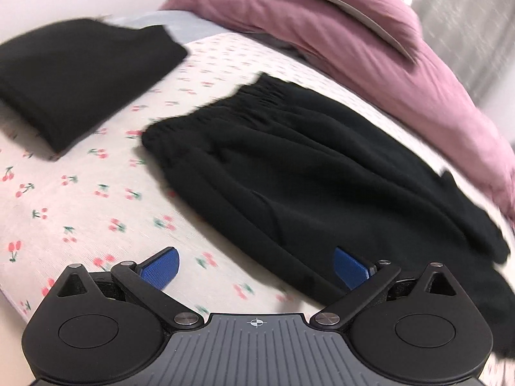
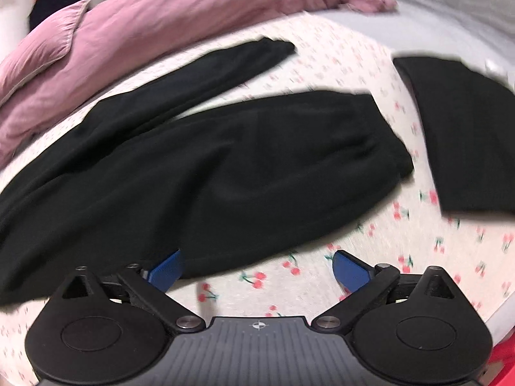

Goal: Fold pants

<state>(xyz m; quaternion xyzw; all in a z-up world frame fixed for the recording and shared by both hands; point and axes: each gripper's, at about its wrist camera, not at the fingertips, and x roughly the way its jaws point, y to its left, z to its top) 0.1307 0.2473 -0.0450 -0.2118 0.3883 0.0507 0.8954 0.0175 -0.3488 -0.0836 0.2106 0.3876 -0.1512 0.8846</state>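
1. Left gripper: jaws spread wide, nothing between the blue ribbed pads. It hangs just above the bed at the near edge of the garment; the right-hand pad overlaps black cloth in the left wrist view, but contact cannot be judged.
2. Right gripper: jaws likewise spread wide and empty. Its left-hand pad sits against the near hem line of the cloth; the right-hand pad is over bare sheet.
3. Black soft-knit pants: spread flat on the white cherry-print bedsheet. The gathered elastic waistband is at the end seen ahead of the left gripper; the long axis runs from there across the bed toward the right gripper's side.
4. In the right wrist view the two legs part: the nearer leg lies broad and straight, the farther leg angles away toward the bedding.
5. Limits: both views carry motion blur; seams and cuffs are indistinct, and the lower part of the pants is cut off behind the gripper bodies.
6. Folded black garment: a flat rectangle on the sheet, apart from the pants, beyond the waistband end.
7. Farthest: a rumpled mauve-pink duvet and pillow along the far edge, close beside the far leg.
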